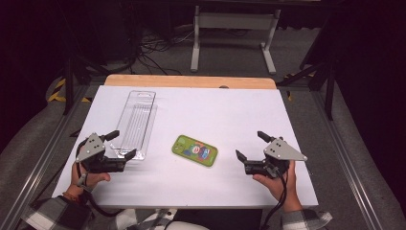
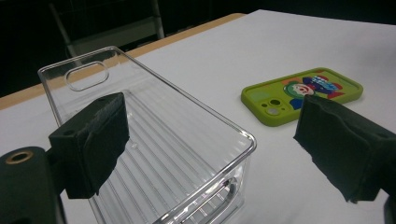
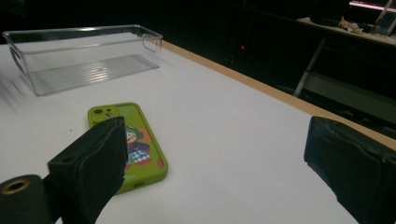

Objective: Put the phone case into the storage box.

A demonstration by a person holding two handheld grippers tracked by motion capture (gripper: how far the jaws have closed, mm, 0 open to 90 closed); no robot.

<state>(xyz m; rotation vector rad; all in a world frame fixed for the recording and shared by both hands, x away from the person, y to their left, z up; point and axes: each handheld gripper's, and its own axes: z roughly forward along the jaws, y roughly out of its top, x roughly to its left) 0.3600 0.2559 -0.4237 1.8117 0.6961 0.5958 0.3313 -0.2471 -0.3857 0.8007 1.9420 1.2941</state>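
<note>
Two grippers hover wide open, nothing between the jaws. Left gripper sits right at the near end of the clear plastic bin, whose long axis runs away across the white table. Green phone case lies flat between both hands, left of the right gripper. Dark room beyond, cables and a stand.

Black tongs with grey triangular plates, trailing black cables, plaid sleeves, beaded wristband
</note>
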